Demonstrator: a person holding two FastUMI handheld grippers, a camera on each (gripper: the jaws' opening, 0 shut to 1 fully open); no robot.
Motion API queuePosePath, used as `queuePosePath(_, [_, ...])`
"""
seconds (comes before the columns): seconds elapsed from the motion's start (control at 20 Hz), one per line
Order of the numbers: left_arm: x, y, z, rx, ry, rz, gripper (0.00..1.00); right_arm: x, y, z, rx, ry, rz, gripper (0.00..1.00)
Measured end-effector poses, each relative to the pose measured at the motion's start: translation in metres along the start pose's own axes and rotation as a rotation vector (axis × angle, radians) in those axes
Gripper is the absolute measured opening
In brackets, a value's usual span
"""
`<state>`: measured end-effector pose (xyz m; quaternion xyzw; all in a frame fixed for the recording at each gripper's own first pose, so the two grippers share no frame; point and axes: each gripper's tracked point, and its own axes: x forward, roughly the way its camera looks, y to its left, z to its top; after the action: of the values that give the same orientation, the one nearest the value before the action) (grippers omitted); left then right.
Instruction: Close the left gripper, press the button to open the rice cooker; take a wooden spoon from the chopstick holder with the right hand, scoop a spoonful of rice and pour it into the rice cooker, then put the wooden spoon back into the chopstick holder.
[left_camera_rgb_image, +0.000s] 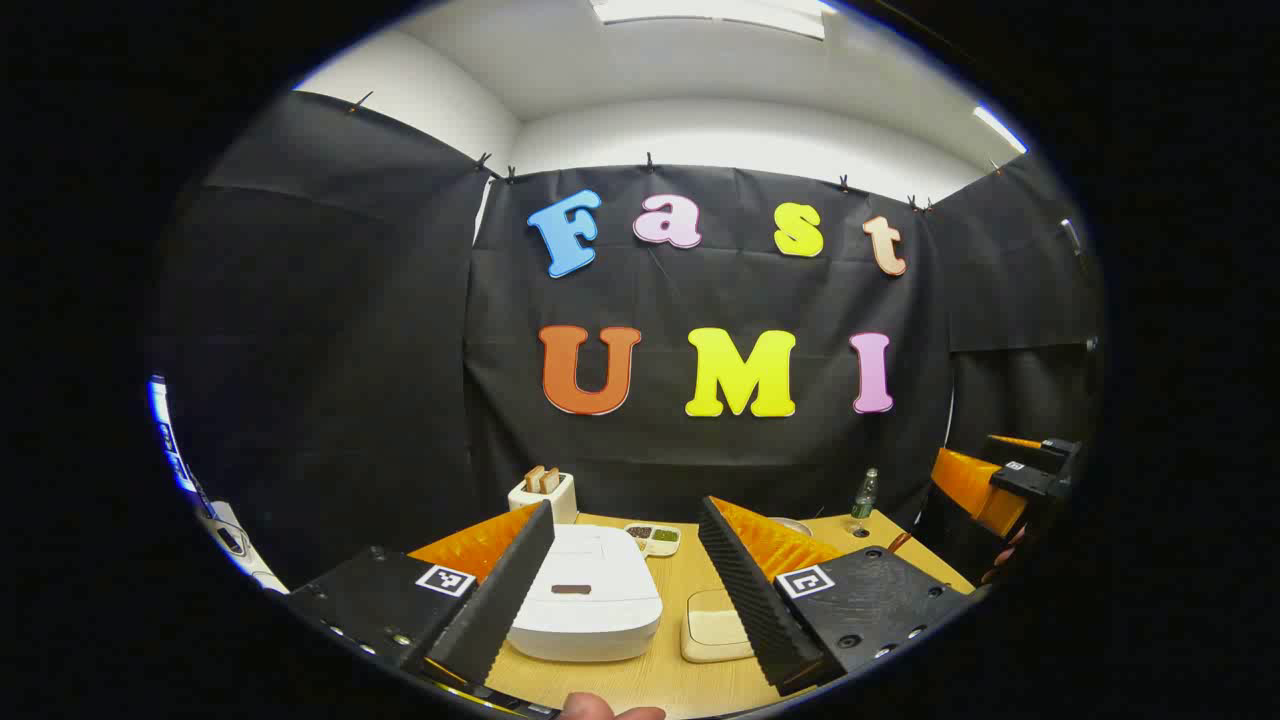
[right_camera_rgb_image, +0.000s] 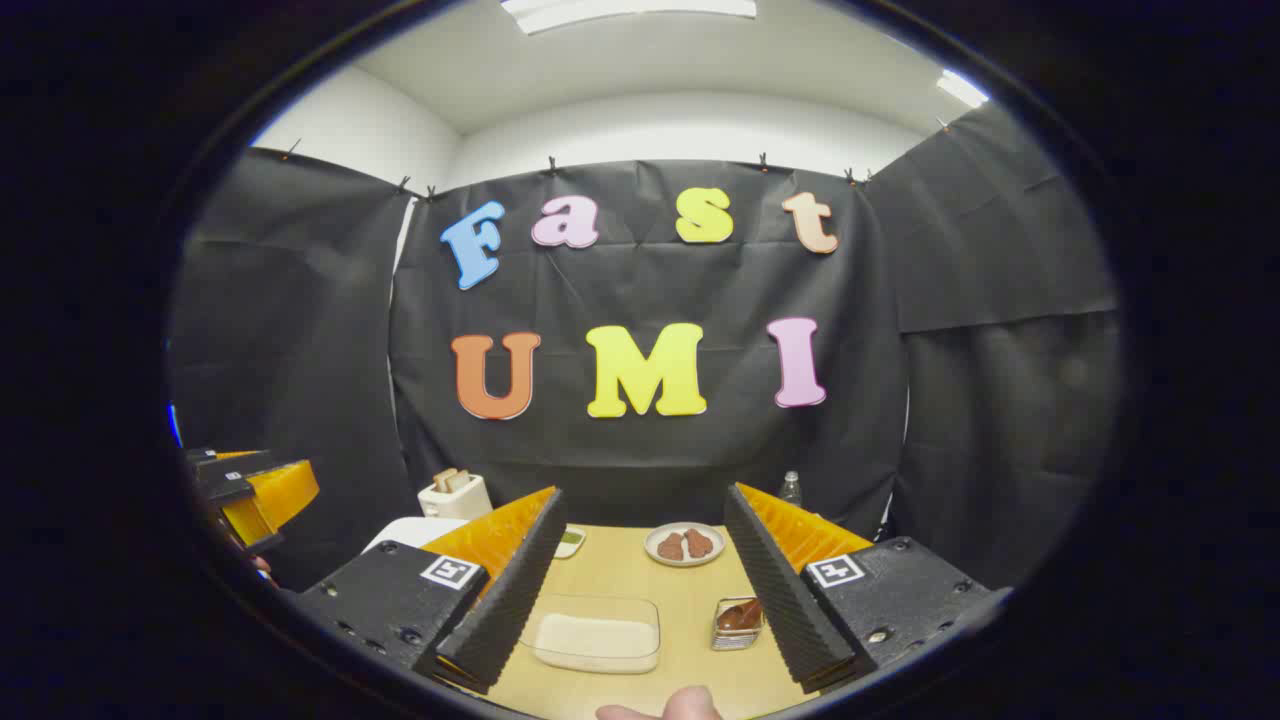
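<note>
The rice cooker (left_camera_rgb_image: 585, 590) sits on the wooden table (left_camera_rgb_image: 650, 680) with its lid down, directly ahead of the left gripper (left_camera_rgb_image: 625, 575) and partly framed between its two fingers. That lineup suits the first step: the dark slot on the lid's front looks like the release button (left_camera_rgb_image: 573, 590), and the gripper faces it squarely. Its jaws stand wide apart with nothing between them, so they have yet to be brought together before any pressing.

Just to the right of the cooker lies a shallow clear tray of rice (left_camera_rgb_image: 715, 628), seen in the right gripper view as a rectangular dish (right_camera_rgb_image: 596, 634) close in front. Placed beside the cooker, it probably keeps the scoop-and-pour path short. To its right stands a small metal holder (right_camera_rgb_image: 738, 622) with wooden utensils in it, presumably the chopstick holder with the spoon, though the spoon itself is too small to make out. The right gripper (right_camera_rgb_image: 645, 575) hovers above the table facing these two, jaws wide and empty, which puts it on the side where its own work lies.

Farther back are a plate with brown food (right_camera_rgb_image: 684, 544), a small divided dish (left_camera_rgb_image: 654, 538), a toaster with bread slices (left_camera_rgb_image: 543, 493) and a bottle (left_camera_rgb_image: 865, 495) near the wall. A fingertip (right_camera_rgb_image: 690, 703) shows at the bottom edge.

Nothing of the task appears done yet.
</note>
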<state>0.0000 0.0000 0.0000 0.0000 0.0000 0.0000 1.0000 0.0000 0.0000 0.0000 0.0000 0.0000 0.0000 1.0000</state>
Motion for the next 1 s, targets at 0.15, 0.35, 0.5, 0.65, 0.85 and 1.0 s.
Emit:
queuePosePath(0.15, [0.000, 0.004, 0.006, 0.011, -0.022, 0.009, 0.94, 0.000, -0.003, 0.005, 0.002, -0.004, -0.010, 1.00])
queuePosePath(0.35, [-0.001, 0.009, 0.002, -0.012, -0.009, 0.017, 0.94, 0.002, 0.002, 0.009, -0.005, -0.009, -0.010, 1.00])
queuePosePath(0.5, [-0.001, 0.012, -0.005, -0.017, 0.011, 0.022, 0.94, 0.001, 0.006, 0.007, -0.003, -0.008, -0.007, 1.00])
queuePosePath(0.65, [-0.003, 0.014, -0.006, -0.009, 0.019, 0.023, 0.94, 0.001, 0.003, 0.009, -0.011, -0.016, -0.011, 1.00])
queuePosePath(0.85, [-0.003, 0.012, -0.004, -0.014, 0.012, 0.014, 0.94, 0.002, 0.001, 0.003, 0.008, -0.001, -0.013, 1.00])
queuePosePath(1.0, [-0.001, 0.009, -0.006, -0.003, 0.019, 0.006, 0.94, 0.004, -0.001, -0.003, 0.001, 0.009, -0.014, 1.00])
